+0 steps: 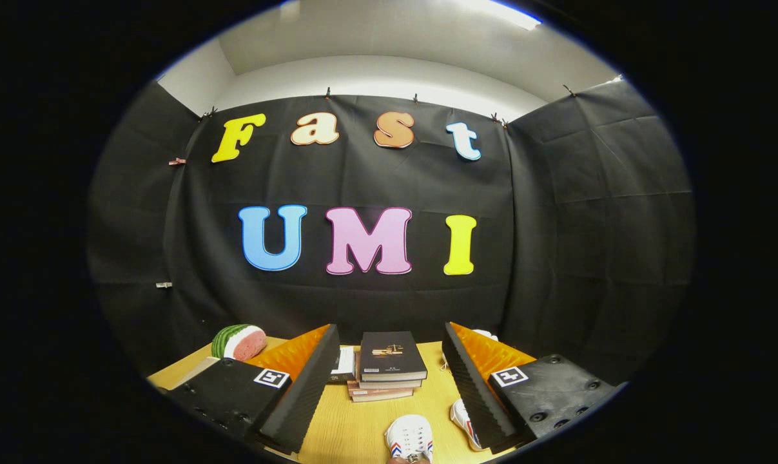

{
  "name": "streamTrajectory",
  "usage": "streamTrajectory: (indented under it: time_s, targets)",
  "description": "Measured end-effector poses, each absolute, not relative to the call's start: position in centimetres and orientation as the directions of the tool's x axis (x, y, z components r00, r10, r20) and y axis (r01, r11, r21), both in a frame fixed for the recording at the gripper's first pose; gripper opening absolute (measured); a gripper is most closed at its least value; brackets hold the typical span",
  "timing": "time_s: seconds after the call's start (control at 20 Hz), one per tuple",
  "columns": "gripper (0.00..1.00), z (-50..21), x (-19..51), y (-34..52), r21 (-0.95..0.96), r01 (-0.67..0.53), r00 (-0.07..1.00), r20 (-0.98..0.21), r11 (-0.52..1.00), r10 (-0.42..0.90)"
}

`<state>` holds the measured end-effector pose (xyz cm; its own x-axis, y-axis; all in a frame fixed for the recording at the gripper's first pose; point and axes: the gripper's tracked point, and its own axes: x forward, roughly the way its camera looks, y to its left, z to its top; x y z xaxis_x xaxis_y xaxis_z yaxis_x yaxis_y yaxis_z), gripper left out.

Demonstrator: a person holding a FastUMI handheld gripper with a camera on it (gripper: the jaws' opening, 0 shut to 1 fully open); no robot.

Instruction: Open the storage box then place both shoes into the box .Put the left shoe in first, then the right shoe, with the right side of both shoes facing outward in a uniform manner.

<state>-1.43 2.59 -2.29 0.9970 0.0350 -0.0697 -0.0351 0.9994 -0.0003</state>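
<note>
Shoes lead this frame: a white shoe with red and blue side stripes lies on the wooden table nearest the camera, at six o'clock between the two fingers, toe pointing toward the viewer. A second white shoe of the same pattern sits just beside it at about five o'clock, partly tucked behind the inner face of the right finger.

The gripper is held above the table with its fingers spread wide and nothing between the pads; neither touches a shoe.

Farther on, at twelve o'clock between the fingertips, a stack of books rests on the table, a dark-covered volume on top. Behind the left finger, at about ten o'clock, a watermelon-slice model sits near the table's far corner. Something white peeks over the right finger at one o'clock; what it is cannot be told.

The storage box cannot be made out here, so the opening step appears not yet begun, and both shoes are still out on the table. By that reading, the next move calls for finding the box and its lid before any shoe is lifted; which of the two shoes is the left one cannot be judged from this angle.
</note>
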Motion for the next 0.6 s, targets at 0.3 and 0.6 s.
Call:
streamTrajectory:
  time_s: [0.3, 0.6]
  targets:
    - [0.97, -5.8, -1.0, 5.5, 0.086, -0.117, 0.969, -0.208, 0.989, 0.133]
    - [0.98, -12.3, -1.0, 10.1, 0.234, -0.230, 0.838, -0.446, 0.945, 0.314]
